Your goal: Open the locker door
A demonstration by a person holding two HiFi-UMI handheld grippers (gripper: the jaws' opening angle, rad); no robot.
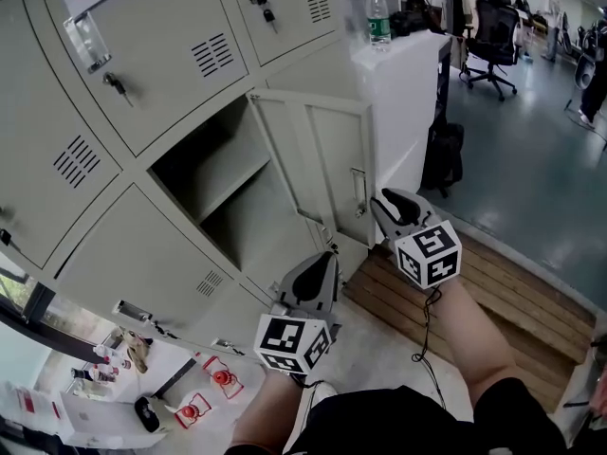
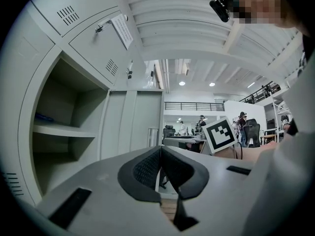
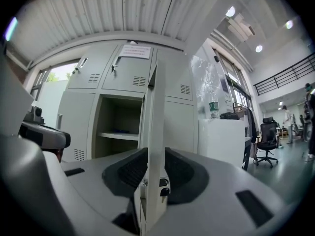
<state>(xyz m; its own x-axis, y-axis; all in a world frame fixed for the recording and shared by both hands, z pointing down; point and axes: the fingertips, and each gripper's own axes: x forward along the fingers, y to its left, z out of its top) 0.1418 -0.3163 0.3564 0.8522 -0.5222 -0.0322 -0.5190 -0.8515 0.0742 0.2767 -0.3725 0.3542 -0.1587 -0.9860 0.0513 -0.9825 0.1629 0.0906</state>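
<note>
Locker door (image 1: 327, 164) stands open, its edge pinched by right hand-held gripper (image 3: 152, 156); left hand-held gripper (image 2: 160, 154) pressed together, empty; letting go likely comes next.

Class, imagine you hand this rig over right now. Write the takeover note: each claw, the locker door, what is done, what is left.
The left claw is shut and empty, held low, clear of the job.
The right claw has its jaws astride the free edge of the locker door, pads close to both faces; I cannot tell whether they press.
The locker door stands swung wide open, and the shelf inside shows.
Done: the door is open.
Left: probably only drawing the right claw off the edge.
</note>
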